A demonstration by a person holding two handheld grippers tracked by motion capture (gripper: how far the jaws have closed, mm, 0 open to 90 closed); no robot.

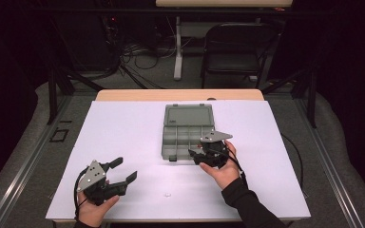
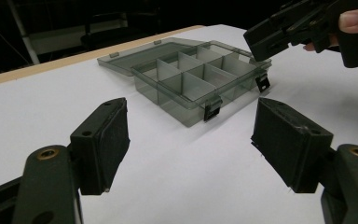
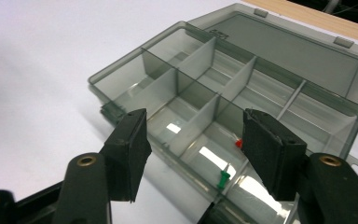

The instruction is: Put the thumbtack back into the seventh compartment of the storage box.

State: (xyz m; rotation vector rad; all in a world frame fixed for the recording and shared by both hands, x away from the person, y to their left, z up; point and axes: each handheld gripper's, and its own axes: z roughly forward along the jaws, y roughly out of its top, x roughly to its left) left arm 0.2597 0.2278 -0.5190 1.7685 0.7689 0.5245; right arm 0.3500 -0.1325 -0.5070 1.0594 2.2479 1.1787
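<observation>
Organizer box (image 1: 188, 131) open, lid hinged away, both tools gaping, apparently empty-jawed

The open organizer box (image 1: 188, 132) blocks the middle of the table (image 1: 123, 133), toward the far edge, with the right claw (image 1: 194, 156) at its near right corner. Left of the box lies bare table to the left edge. The left claw (image 1: 124, 169), jaws apart, occupies the near left corner.
</observation>
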